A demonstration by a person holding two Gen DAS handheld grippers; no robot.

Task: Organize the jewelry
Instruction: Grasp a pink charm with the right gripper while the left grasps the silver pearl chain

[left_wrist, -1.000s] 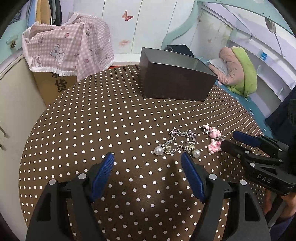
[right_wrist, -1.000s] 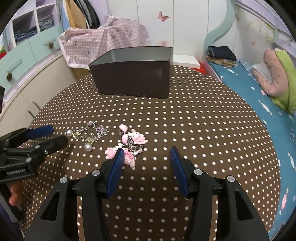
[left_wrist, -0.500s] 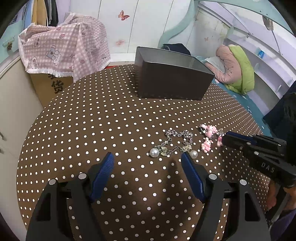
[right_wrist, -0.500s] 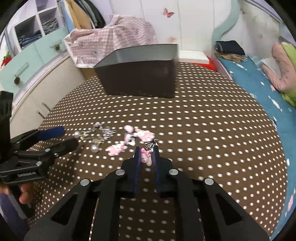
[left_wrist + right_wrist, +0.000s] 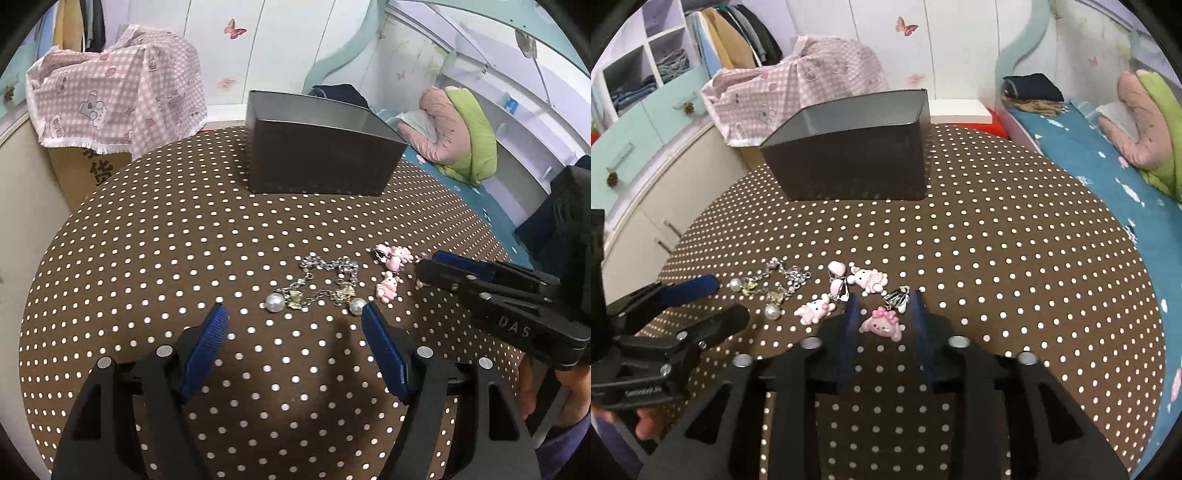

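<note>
Waiting spread apart and empty, the left tool (image 5: pixel 295 325) hangs just short of the pearl chain (image 5: pixel 317 284); rightward, the right tool (image 5: pixel 884 314), jaws just reopened, straddles a pink charm (image 5: pixel 881 323) lying unclamped on the bench (image 5: pixel 1015 258), probably regripping.

From my left claw (image 5: pixel 295 325) I see the round desk with the brown white-dotted cloth (image 5: pixel 147 240) carrying everything. The dark rectangular metal box (image 5: pixel 317 162) stands at the far side. Nearer me, the silver chain with two white pearls (image 5: pixel 321 284) lies on the cloth just ahead of that claw, with the pink animal charm bracelet (image 5: pixel 391 269) just beside it to the right. My right claw (image 5: pixel 884 306) comes in from the right, one pink charm (image 5: pixel 881 323) lying between its fingers on the cloth. A bed with a blue sheet (image 5: pixel 1108 162) lies beyond the desk's right edge.
</note>
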